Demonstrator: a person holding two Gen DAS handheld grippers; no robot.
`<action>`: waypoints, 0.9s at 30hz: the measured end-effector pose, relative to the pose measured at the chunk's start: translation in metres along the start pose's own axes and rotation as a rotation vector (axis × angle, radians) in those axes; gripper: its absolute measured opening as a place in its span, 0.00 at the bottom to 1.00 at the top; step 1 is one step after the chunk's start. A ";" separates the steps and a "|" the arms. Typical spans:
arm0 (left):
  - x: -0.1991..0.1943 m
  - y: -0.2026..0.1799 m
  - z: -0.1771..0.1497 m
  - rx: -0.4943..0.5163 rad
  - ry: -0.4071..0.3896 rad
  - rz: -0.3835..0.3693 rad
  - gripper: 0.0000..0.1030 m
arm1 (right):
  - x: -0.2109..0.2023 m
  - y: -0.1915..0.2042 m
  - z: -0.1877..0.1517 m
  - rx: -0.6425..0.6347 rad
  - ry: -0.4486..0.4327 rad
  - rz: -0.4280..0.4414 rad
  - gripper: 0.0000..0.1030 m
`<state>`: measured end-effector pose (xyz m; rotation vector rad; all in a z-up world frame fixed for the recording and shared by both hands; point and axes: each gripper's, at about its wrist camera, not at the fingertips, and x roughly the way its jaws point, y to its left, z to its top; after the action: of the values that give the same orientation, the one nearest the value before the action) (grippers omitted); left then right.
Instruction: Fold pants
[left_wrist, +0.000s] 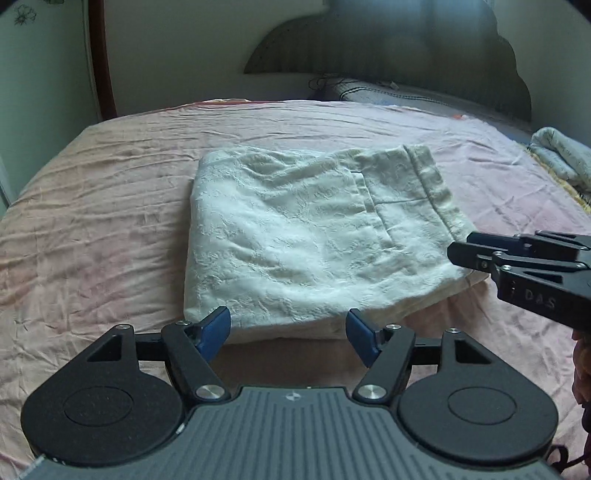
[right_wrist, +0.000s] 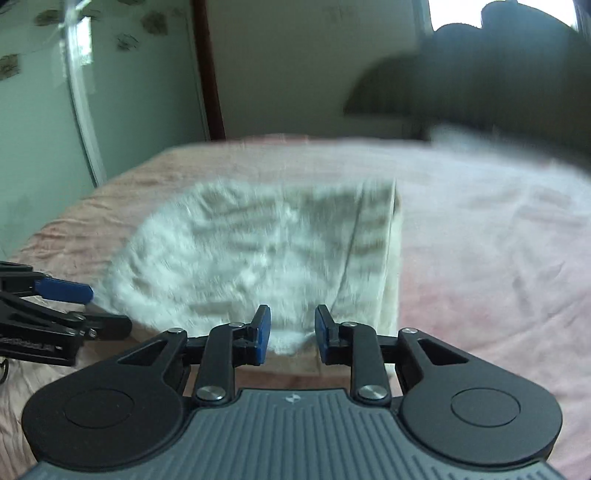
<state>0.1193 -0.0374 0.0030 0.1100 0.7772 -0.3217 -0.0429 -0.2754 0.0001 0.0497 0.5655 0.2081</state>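
Pink, wrinkled bedsheet (left_wrist: 110, 206) is covering the bed that fills both views, with a scalloped headboard (left_wrist: 388, 48) rising at the far end and a pale bundle of other cloth (left_wrist: 565, 155) lying at the far right edge. On the middle of the sheet the white pants (left_wrist: 303, 236) are lying as a compact, roughly square packet with several layers stacked, a hem band showing along the right side and a thick fold edge facing near. By the look of it the folding is largely done: no leg is trailing out loose, and the packet is sitting flat by itself. The left tool (left_wrist: 288, 332) is hovering just off the near edge of the packet with its blue pads spread wide and nothing between them. The right tool (right_wrist: 291, 332) is standing at the near right corner, its pads parted only a little, and no cloth is caught in the gap as far as the blurred right view is showing. What is left seems small: perhaps smoothing the rumpled top layer or squaring the corners, if anything at all.
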 end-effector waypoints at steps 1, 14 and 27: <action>-0.001 0.000 0.000 -0.017 0.000 -0.003 0.70 | -0.001 0.003 0.000 -0.026 -0.006 -0.009 0.27; -0.010 0.000 -0.005 -0.055 0.010 0.013 0.71 | -0.019 -0.004 -0.011 0.111 0.036 -0.006 0.52; -0.021 0.015 -0.065 -0.125 0.026 0.118 0.94 | -0.044 0.055 -0.057 0.134 0.103 0.012 0.92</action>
<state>0.0669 -0.0041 -0.0282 0.0417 0.8110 -0.1599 -0.1198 -0.2317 -0.0187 0.1732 0.6816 0.1852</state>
